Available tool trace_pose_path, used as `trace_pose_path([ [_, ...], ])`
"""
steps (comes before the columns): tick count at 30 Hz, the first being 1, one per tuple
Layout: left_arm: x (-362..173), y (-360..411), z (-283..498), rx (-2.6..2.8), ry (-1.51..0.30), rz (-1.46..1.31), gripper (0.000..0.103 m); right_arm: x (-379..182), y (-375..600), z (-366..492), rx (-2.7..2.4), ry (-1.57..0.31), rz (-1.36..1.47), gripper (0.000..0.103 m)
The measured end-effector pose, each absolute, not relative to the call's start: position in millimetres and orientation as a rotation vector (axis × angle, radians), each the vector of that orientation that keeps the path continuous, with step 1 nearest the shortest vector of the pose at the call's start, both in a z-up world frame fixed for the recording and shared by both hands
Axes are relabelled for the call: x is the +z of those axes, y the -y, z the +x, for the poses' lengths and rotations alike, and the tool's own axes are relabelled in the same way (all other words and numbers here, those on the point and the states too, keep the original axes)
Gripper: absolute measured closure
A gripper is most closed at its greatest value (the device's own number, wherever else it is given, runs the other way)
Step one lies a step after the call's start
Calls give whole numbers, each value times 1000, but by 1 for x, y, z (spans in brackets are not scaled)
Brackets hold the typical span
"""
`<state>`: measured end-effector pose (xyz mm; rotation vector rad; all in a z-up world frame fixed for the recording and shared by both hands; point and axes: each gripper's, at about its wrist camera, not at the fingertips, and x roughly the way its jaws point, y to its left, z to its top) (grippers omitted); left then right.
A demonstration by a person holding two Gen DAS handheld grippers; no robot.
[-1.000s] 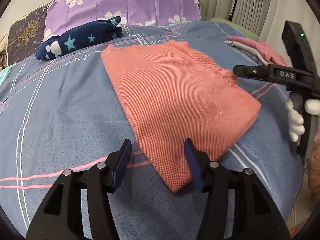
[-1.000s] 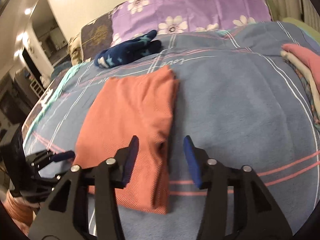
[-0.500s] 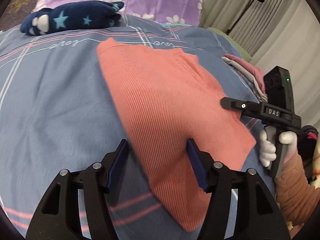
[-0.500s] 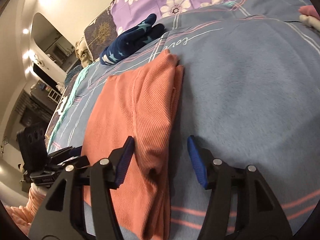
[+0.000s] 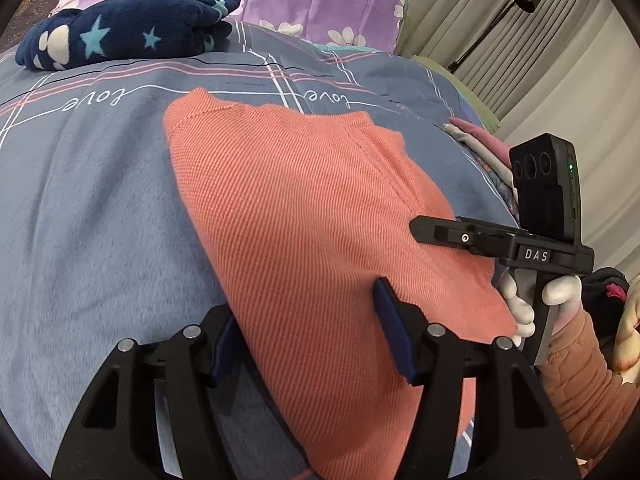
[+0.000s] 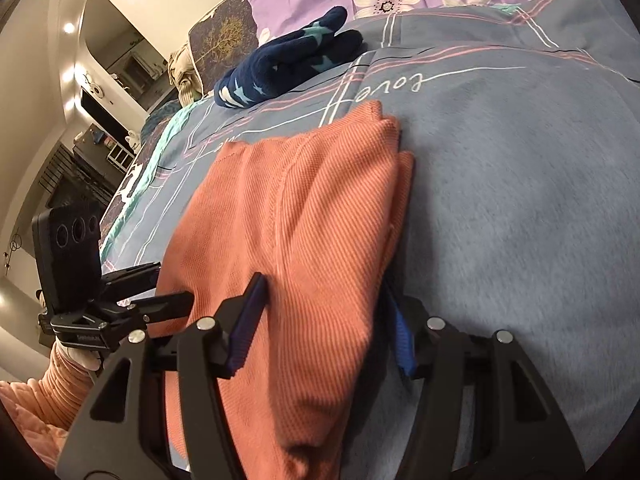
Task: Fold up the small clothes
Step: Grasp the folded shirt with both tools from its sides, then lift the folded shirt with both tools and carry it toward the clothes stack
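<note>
Half-folded orange garment (image 5: 320, 216) lying mid-bed on the blue quilt (image 5: 80, 208), with the left gripper (image 5: 308, 328) and right gripper (image 6: 320, 320) both spread, straddling its left and right near edges; judged next: pinch each edge, then carry the near end over to the far end.

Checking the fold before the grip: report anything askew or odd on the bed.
Nothing is spilled or damaged. The folded orange garment has uneven layers at its far right corner, where a lower layer pokes out past the upper one. Both grippers straddle its near edges, open.
</note>
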<state>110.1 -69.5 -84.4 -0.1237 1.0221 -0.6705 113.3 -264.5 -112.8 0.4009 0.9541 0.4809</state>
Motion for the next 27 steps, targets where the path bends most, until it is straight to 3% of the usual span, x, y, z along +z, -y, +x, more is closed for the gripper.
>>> trace_pose_path([
  [11, -88, 75, 127, -703, -1015, -133, 41, -115, 259, 130, 498, -959, 391, 47],
  [15, -87, 77, 130, -697, -1011, -119, 42, -112, 257, 128, 482, -958, 368, 55],
  [17, -84, 78, 126, -676, -996, -96, 57, -108, 253, 124, 467, -950, 357, 65],
  [20, -70, 79, 116, -640, -947, -61, 72, -87, 244, 107, 416, -889, 307, 76],
  [27, -17, 78, 76, -642, -784, -22, 76, -27, 234, 48, 367, -685, 201, 81],
])
